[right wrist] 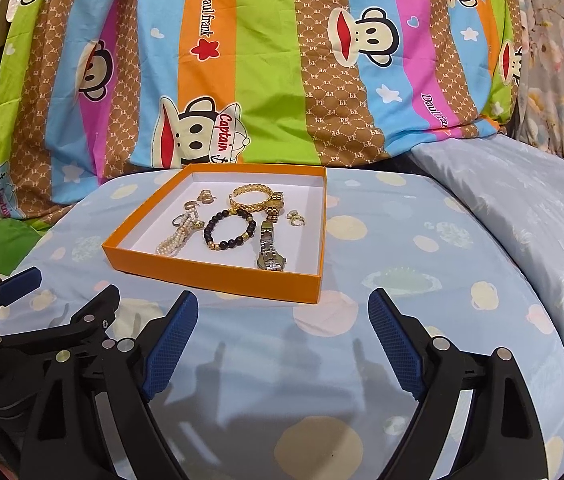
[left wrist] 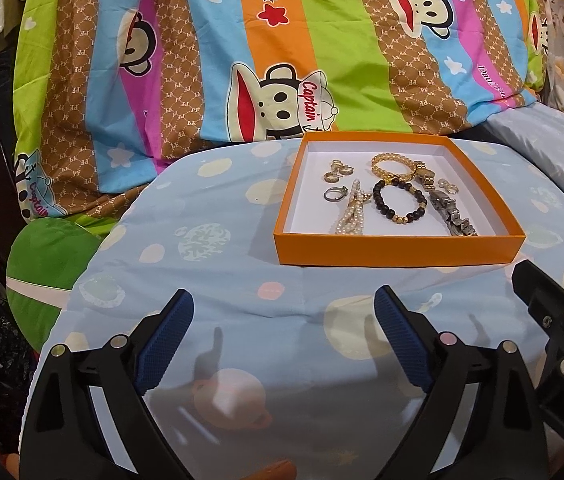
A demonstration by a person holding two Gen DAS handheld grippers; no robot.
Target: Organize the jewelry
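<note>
A pale blue bedsheet [left wrist: 209, 264] printed with planets covers the bed; behind it hangs a striped monkey-print quilt [right wrist: 282, 80] reading "Captain" and "Daulfrank". The orange box [left wrist: 398, 246] sits on the sheet, holding the bracelets, rings and watch [right wrist: 269, 258] — whose dial shows only from the right. Left tongs [left wrist: 284, 306] and right tongs [right wrist: 282, 304] both gape, empty, short of the box.

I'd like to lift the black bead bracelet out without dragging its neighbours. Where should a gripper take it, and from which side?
Grip the black bead bracelet at its near-left arc, from above, one finger inside the loop. It lies flat and open; the pearl strand and watch flank it.
</note>
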